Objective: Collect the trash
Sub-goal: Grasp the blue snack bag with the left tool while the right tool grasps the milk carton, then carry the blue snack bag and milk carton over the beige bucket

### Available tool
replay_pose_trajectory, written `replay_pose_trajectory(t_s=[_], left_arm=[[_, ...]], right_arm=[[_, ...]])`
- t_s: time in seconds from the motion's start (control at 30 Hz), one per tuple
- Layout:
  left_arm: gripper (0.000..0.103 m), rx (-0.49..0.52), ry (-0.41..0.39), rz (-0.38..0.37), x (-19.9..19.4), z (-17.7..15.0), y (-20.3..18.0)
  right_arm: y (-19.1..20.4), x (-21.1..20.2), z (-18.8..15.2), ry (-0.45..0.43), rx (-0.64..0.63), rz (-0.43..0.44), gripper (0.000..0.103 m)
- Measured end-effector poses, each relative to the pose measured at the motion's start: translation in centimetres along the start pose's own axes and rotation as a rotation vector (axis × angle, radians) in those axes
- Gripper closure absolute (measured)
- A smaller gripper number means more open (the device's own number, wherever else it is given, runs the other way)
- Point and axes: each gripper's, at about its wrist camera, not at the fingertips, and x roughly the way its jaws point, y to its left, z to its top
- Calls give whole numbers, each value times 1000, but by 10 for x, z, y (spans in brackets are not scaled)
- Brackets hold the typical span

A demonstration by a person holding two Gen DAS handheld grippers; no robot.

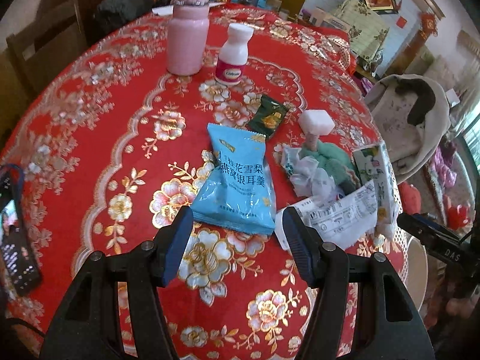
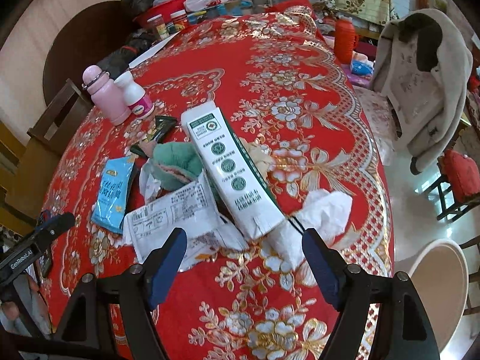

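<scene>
A blue snack packet (image 1: pixel 237 180) lies on the red floral tablecloth (image 1: pixel 90 126), just beyond my open, empty left gripper (image 1: pixel 235 225). Behind it lie a dark green wrapper (image 1: pixel 268 117), crumpled white paper (image 1: pixel 306 171) and a printed white wrapper (image 1: pixel 342 213). In the right wrist view a long white carton (image 2: pixel 231 174) lies across the pile, with the printed wrapper (image 2: pixel 174 219), crumpled tissue (image 2: pixel 321 210) and blue packet (image 2: pixel 112 192) around it. My right gripper (image 2: pixel 244 243) is open and empty, just short of the carton's near end.
A pink flask (image 1: pixel 187 33) and a white pill bottle (image 1: pixel 234 57) stand at the back of the table. A teal cloth toy (image 2: pixel 177 162) sits in the pile. A coat-draped chair (image 2: pixel 420 84) and a white bin (image 2: pixel 438 273) stand right of the table. A phone (image 1: pixel 15 240) lies left.
</scene>
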Motion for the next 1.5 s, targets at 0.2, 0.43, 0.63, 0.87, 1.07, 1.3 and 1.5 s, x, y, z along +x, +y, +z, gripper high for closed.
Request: replay_pose_trajectory(t_s=[0.2,0.43,0.63,0.87,1.07,1.3,1.5], left_arm=[[42,5,43,-9,26,16,3],[42,31,92,-2,55,32,6],[42,50,125,17,75,41,4],[43,71,136,20,84,45,1],[50,81,127,20,87,44,1],[64,59,101,-11,67,49,0],[66,64,52,-42,37,53,-9]], right_arm=[[7,10,12,9,-38,-13,23],[5,27,31,26,-47,-21,23],[-2,38,48,35,-17,27,23],[9,56,67,50,-44,60,31],[11,70,71,65,-62,63,57],[14,35,78,-34,-79,87,61],[13,3,82,-102,-58,121,61]])
